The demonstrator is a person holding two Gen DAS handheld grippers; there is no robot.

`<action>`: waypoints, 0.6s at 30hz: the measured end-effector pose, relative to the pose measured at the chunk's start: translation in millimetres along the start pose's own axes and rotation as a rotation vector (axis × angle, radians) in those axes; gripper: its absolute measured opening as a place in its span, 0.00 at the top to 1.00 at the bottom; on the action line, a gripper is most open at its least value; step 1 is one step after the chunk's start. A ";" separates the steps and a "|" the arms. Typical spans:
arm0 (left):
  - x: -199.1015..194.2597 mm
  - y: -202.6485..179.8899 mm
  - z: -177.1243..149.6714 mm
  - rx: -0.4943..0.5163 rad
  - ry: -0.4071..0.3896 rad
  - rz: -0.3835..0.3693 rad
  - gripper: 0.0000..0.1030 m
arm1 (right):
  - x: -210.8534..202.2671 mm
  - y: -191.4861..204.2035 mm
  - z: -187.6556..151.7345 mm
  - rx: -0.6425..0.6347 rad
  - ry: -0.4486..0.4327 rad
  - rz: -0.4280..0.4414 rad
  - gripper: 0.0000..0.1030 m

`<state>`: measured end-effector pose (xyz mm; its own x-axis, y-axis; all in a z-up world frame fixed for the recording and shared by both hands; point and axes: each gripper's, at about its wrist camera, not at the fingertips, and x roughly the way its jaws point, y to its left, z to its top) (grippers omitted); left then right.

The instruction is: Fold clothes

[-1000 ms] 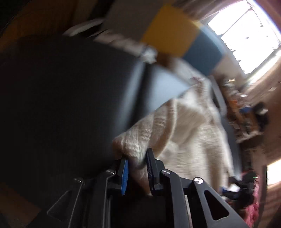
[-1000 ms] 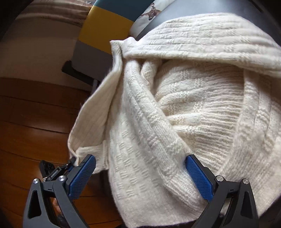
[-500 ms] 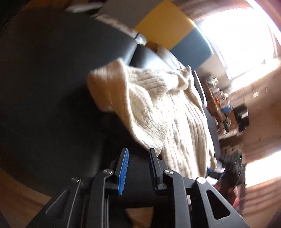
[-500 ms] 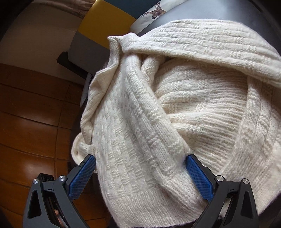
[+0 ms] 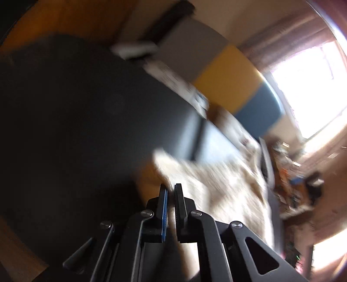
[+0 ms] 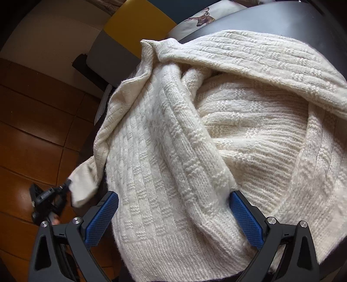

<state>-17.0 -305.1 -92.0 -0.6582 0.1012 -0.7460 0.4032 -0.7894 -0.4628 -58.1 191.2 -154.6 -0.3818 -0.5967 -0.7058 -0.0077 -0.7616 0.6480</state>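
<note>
The cream knitted sweater [image 6: 216, 138] is draped over a dark leather seat [image 6: 303, 23], its bulk directly ahead of the right gripper [image 6: 173, 214], whose jaws stand wide, straddling a thick fold without pinching it. A cuff [image 6: 83, 186] hangs off the seat's edge towards the floor; there the left gripper [image 5: 171, 195] has just closed to nearly shut, apparently pinching that cuff's edge, though blur prevents certainty.

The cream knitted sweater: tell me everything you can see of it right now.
The cream knitted sweater is thick, with ribbed and basket-weave texture, and lies bunched in overlapping folds on a black seat. One corner hangs off the edge over the wooden floor, pinched by the left gripper, whose jaws have just closed on it. The open right gripper straddles its near fold.
</note>
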 end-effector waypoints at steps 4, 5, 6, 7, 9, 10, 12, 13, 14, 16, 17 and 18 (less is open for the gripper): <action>21.3 31.6 27.2 -0.028 0.139 0.202 0.87 | 8.9 4.0 -0.8 0.003 -0.006 0.005 0.00; 21.5 36.0 26.7 -0.036 0.152 0.243 0.87 | 8.7 3.0 -0.9 0.007 -0.009 0.010 0.00; 10.6 32.9 19.2 -0.038 0.125 0.219 0.87 | 8.5 2.3 -0.9 0.012 -0.011 0.016 0.00; -1.8 28.8 10.8 -0.039 0.092 0.186 0.87 | 8.3 1.5 -0.9 0.017 -0.013 0.022 0.00; -21.9 11.5 -11.8 -0.023 0.054 0.048 0.83 | 7.9 0.1 -0.9 0.028 -0.016 0.034 0.00; -22.6 -7.2 -32.4 0.023 0.083 -0.071 0.81 | 7.2 -1.1 -0.9 0.030 -0.018 0.038 0.00; -9.5 -42.2 -74.9 0.098 0.180 -0.194 0.81 | 6.6 -2.0 -0.7 0.030 -0.018 0.042 0.00; 4.4 -60.8 -98.1 0.123 0.247 -0.234 0.81 | 6.7 -1.7 -0.5 0.028 -0.017 0.042 0.00; 19.3 -79.6 -121.5 0.146 0.316 -0.272 0.81 | 7.4 -1.0 0.1 0.025 -0.015 0.041 0.00; 44.4 -108.7 -164.4 0.175 0.426 -0.316 0.81 | 7.6 -0.2 0.7 0.021 -0.012 0.042 0.00; 54.0 -117.7 -183.5 0.179 0.462 -0.320 0.81 | 7.5 -0.2 1.0 0.021 -0.011 0.046 0.00; 63.7 -126.8 -202.6 0.183 0.499 -0.323 0.81 | 6.3 -0.8 0.8 0.024 -0.010 0.050 0.00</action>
<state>18.8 -75.9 -177.9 -0.3348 0.5877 -0.7366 0.0890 -0.7585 -0.6456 -61.2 188.2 -159.4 -0.3913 -0.6312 -0.6697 -0.0102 -0.7247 0.6890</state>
